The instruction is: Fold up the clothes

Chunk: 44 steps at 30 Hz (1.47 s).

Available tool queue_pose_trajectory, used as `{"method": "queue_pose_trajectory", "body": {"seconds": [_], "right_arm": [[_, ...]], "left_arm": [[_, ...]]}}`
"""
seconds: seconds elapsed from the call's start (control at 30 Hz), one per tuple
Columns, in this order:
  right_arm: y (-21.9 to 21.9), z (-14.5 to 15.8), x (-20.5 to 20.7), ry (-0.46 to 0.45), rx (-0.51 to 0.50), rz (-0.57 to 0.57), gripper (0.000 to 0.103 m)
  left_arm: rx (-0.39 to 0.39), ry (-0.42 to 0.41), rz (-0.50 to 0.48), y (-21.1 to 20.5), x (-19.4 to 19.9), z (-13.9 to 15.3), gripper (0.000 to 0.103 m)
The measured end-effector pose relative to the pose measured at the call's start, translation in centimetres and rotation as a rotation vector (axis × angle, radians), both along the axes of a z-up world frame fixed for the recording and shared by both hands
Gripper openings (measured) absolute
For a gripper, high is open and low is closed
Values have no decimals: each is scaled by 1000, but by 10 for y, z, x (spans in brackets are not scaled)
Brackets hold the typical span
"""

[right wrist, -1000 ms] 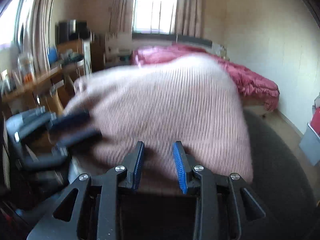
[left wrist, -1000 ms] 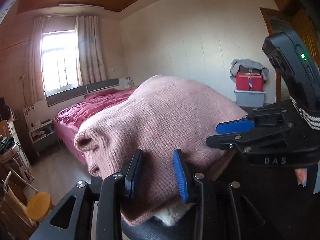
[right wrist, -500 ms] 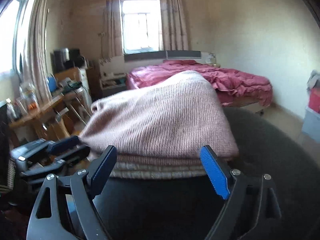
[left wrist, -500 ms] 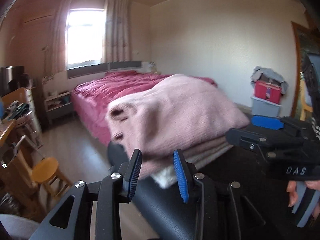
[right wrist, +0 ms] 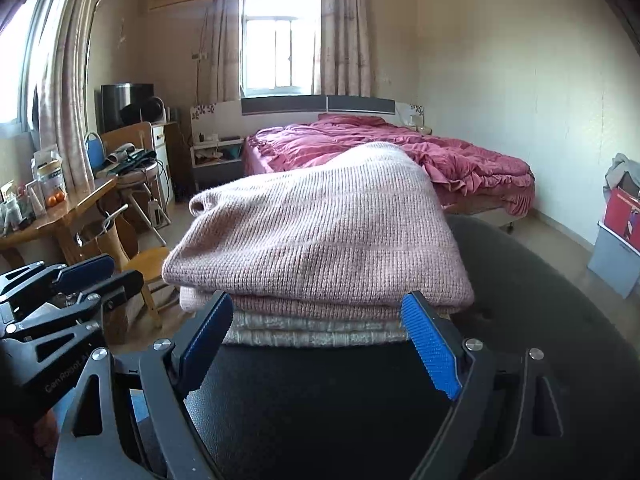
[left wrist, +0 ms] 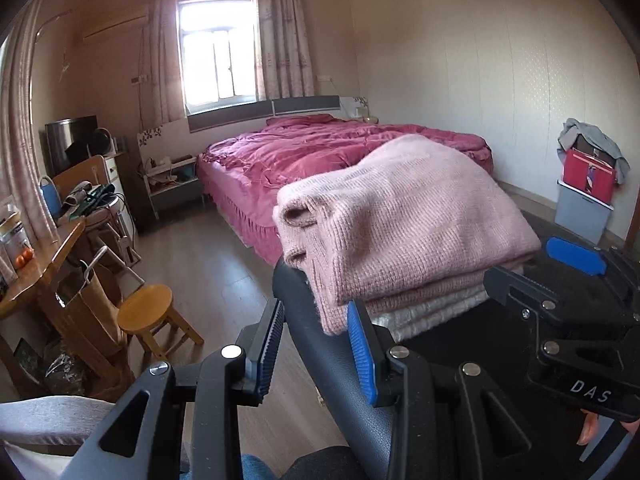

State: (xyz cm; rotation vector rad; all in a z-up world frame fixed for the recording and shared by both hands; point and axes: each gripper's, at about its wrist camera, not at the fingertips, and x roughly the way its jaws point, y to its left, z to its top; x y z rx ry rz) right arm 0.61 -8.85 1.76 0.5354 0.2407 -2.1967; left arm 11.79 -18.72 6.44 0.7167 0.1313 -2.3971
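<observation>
At centre frame the folded pink sweater [right wrist: 320, 240] overhangs the dark surface [right wrist: 540, 300]; the wide, empty right tool [right wrist: 320, 340] or narrower, empty left tool [left wrist: 316, 344] could snag it off.

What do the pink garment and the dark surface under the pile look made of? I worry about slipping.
The pink sweater looks like a soft, matte rib knit, perhaps wool or acrylic: rows of stitches and a fuzzy nap show. The black seat under the pile looks like faux leather: a fine pebbled grain with a dull sheen, so probably fairly smooth.
</observation>
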Motion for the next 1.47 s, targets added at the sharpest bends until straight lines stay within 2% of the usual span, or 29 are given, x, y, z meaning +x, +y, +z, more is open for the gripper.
{"method": "queue_pose_trajectory", "body": {"seconds": [0.2,0.4,0.6,0.93,1.17,1.4,1.47], "right_arm": [[-3,0,1,6,5,4,90],[-2,-1,2,7,5,-1,90],[-2,1,5,17,0,2,90],[-2,1,3,18,7,-1,90],[-1,0,3,20,7,0,90],[-1,0,3,21,11,1,90],[-1,0,3,23,11,1,90]], "left_arm": [[40,-9,1,-6,-7,-4,33],[30,-20,24,-4,-11,0,33],[58,15,16,-3,-11,-1,33],[58,-26,40,2,-17,-4,35],[85,-24,40,-3,-17,-4,37],[22,10,55,4,-11,0,37],[31,12,57,2,-10,1,37]]}}
